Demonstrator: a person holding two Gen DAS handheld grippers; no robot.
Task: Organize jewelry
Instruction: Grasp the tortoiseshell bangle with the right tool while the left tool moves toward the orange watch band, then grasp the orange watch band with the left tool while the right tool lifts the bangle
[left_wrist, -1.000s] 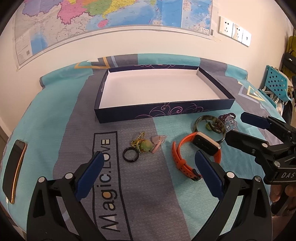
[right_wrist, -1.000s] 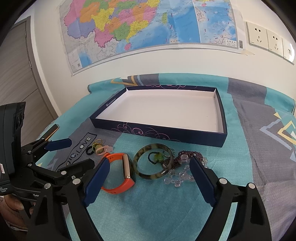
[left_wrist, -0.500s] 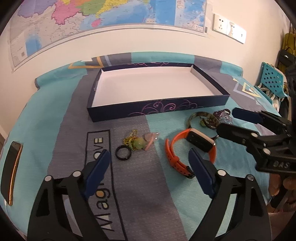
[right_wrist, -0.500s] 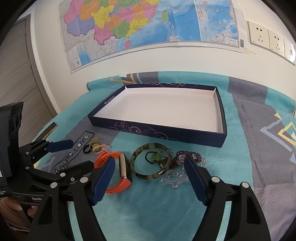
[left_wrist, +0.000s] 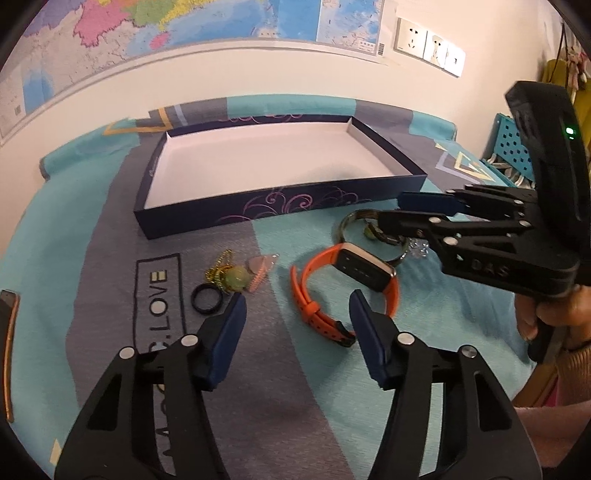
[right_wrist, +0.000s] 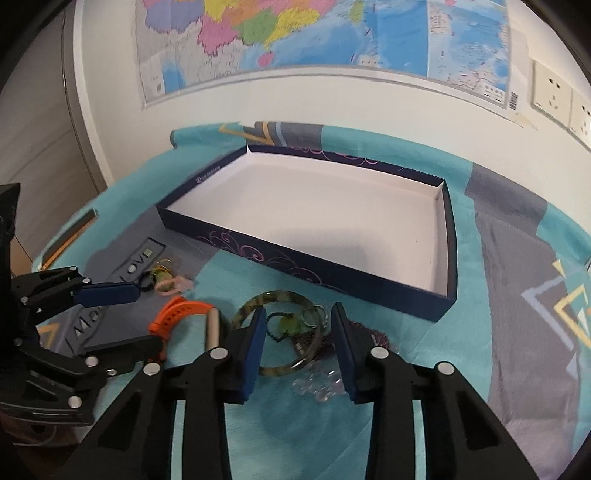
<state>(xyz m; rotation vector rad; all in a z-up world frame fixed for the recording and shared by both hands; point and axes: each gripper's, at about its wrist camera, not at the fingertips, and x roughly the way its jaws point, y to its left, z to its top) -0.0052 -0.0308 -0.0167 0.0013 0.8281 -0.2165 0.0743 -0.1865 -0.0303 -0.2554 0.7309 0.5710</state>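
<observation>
Each gripper, the left gripper (left_wrist: 297, 319) and the right gripper (right_wrist: 297, 345), has a matte black plastic frame of angular struts joined by round silver screws. Fingers carry flat dark-blue pads (left_wrist: 225, 334). The right unit's side bears raised lettering "DAS" and a lit green indicator. The holding hand (left_wrist: 554, 314) shows bare skin and a pink sleeve (left_wrist: 576, 363).
</observation>
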